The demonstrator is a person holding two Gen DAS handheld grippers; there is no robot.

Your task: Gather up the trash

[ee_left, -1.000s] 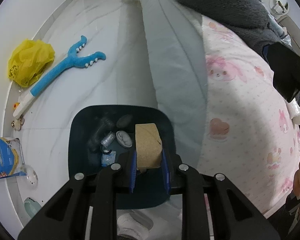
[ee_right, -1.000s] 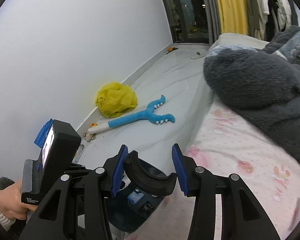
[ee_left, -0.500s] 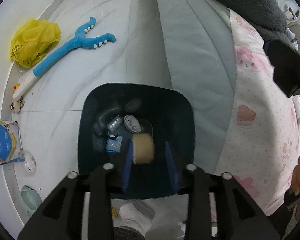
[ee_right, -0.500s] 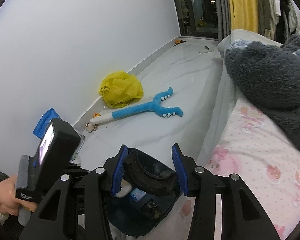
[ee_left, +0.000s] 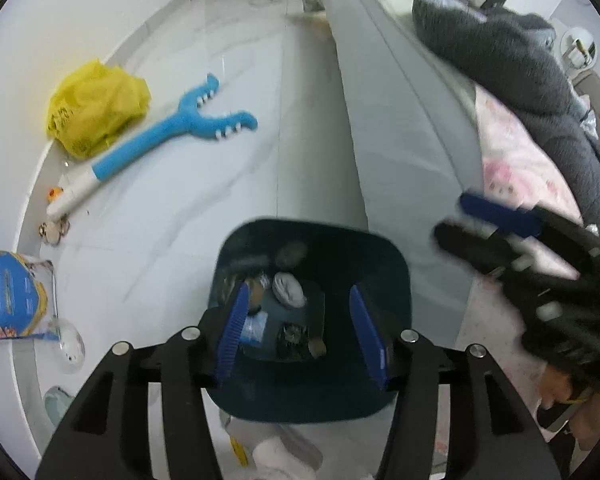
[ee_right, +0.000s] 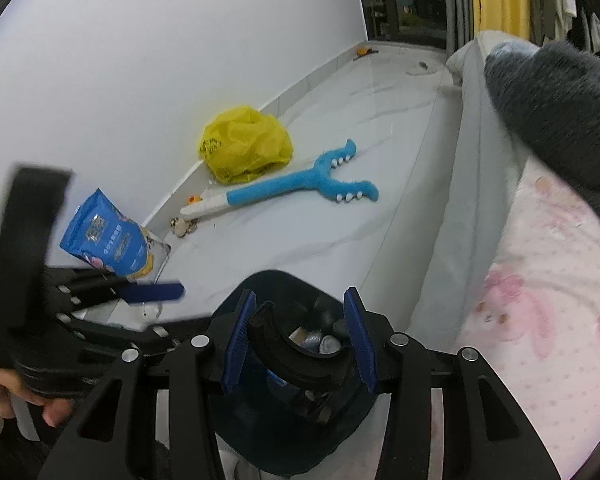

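A dark blue trash bin (ee_left: 384, 264) stands on the white floor beside the bed, with several bits of trash inside. My left gripper (ee_left: 302, 332) hangs open and empty right above the bin. My right gripper (ee_right: 298, 338) is shut on a black curved plastic piece (ee_right: 296, 364) and holds it over the bin (ee_right: 276, 440). In the left wrist view the right gripper (ee_left: 496, 220) shows blurred at the right edge. The brown cardboard piece is not clearly seen among the trash.
On the floor by the wall lie a yellow plastic bag (ee_left: 96, 108), a blue plush grabber toy (ee_left: 172, 136) and a blue snack packet (ee_left: 10, 300). The bed (ee_left: 412, 128) with a grey blanket (ee_left: 512, 56) runs along the right.
My left gripper opened and let the brown cardboard piece fall into the bin. My right gripper carried the black curved piece over the bin.
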